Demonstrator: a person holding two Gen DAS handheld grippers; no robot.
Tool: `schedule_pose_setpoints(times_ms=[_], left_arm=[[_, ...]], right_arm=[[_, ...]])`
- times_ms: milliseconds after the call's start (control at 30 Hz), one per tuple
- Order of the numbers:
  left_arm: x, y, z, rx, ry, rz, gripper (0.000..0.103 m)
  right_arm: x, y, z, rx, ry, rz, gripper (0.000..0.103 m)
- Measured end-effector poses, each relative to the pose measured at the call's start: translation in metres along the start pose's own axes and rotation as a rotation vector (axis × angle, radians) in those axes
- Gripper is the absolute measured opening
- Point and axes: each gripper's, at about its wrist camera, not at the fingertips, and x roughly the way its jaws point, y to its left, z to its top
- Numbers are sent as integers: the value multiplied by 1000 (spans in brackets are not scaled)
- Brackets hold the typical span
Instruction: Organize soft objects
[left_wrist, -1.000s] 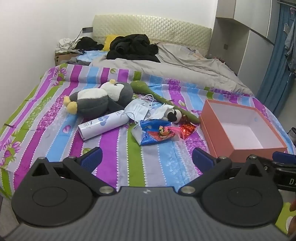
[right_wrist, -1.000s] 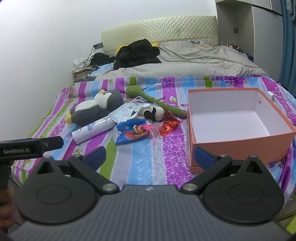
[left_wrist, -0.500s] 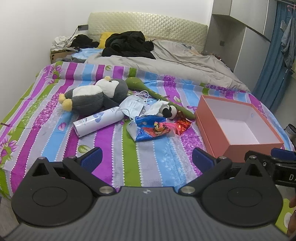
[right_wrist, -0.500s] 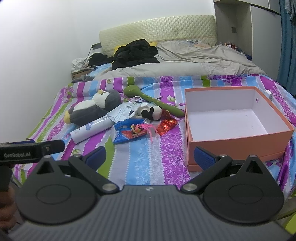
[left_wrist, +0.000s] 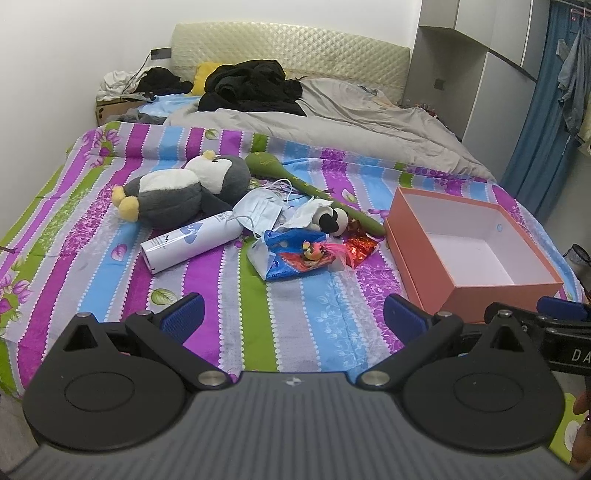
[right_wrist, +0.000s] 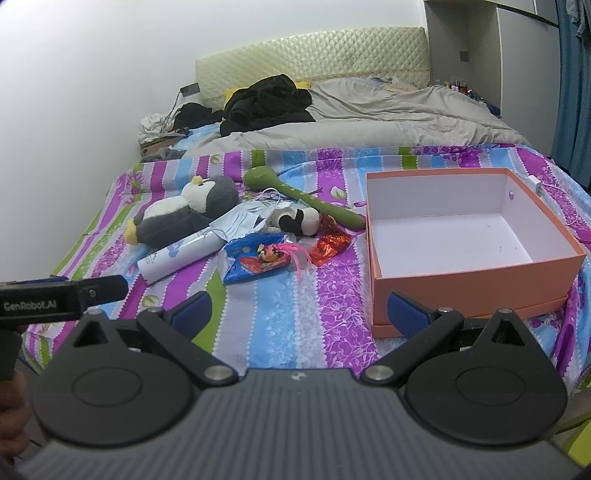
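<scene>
Both the left gripper (left_wrist: 293, 319) and the right gripper (right_wrist: 299, 312) hang with jaws wide apart, empty. The penguin (left_wrist: 181, 192) lies at eleven o'clock in the left view on the striped bedspread (left_wrist: 236, 291), long axis feet at eight, head at two. Only the right view shows the box's (right_wrist: 469, 288) whole floor.

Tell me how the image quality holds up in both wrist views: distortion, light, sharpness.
Left wrist view: fisheye bends the wardrobe edges, corners go dark, light is soft and even, and the penguin plush is sharp. Right wrist view: the same barrel curve bows the headboard, the white wall fades to grey at the edge, and the orange box is crisp, without glare.
</scene>
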Motion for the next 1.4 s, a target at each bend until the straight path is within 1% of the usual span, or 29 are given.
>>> schedule_pose_setpoints(times_ms=[67, 333, 567, 900, 1033, 1100, 1233, 1400], left_arm=[[0, 0, 0, -2, 5, -14, 103], [1, -4, 0, 3, 5, -17, 103], [1, -1, -3, -5, 8, -12, 103], [2, 11, -13, -24, 7, 14, 103], [8, 14, -16, -27, 10, -8, 103], [14, 15, -17, -26, 9, 3, 103], [21, 17, -16, -24, 20, -8, 103], [29, 22, -12, -25, 23, 6, 103]], right_arm=[[0, 0, 0, -2, 6, 4, 103], [-3, -3, 1, 3, 11, 3, 103], [0, -2, -1, 4, 22, 7, 103], [7, -1, -8, 10, 30, 14, 103], [13, 2, -13, -1, 39, 33, 103], [17, 2, -14, -5, 45, 29, 103], [20, 3, -13, 17, 39, 47, 103], [26, 5, -14, 19, 41, 48, 103]])
